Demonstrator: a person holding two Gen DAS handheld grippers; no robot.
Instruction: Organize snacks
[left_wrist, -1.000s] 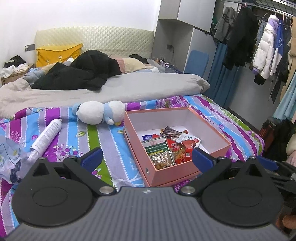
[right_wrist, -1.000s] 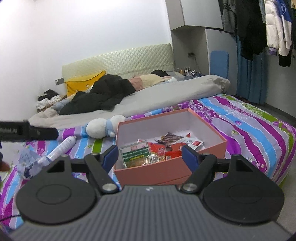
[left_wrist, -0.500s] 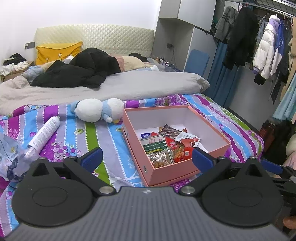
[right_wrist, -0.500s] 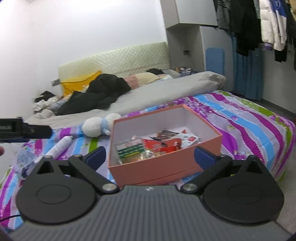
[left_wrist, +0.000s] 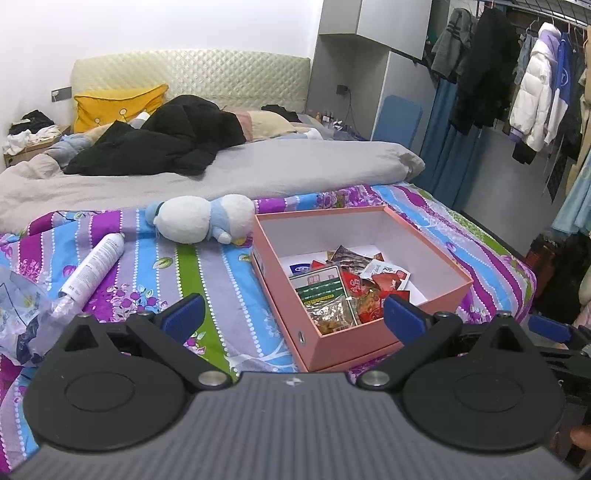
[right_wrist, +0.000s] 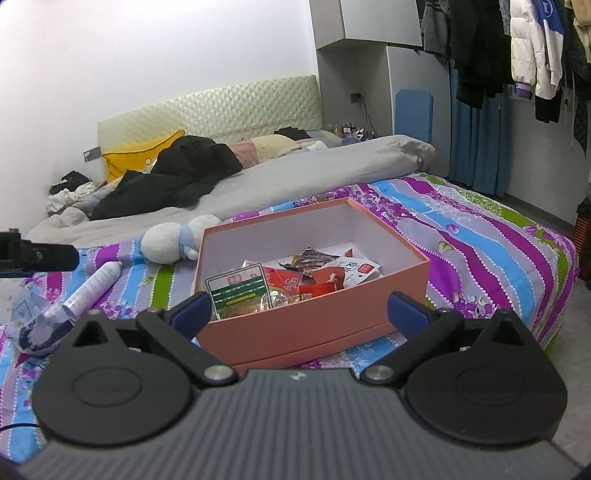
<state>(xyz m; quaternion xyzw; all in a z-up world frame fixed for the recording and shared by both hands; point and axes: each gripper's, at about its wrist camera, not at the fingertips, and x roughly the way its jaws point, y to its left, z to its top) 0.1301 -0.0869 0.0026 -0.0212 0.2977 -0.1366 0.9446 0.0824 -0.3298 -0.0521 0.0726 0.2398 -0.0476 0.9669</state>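
On the striped blanket (left_wrist: 229, 280) sits the pink box (right_wrist: 314, 325), and the snacks (right_wrist: 295, 280) lie in a loose pile inside it, near the front wall. Both tongs, the left gripper (left_wrist: 293, 314) and the right gripper (right_wrist: 301, 308), are wide apart and hold nothing. If one reaches in too low, it may bump the box wall and push the box on the soft bed, or pinch two packets at once.
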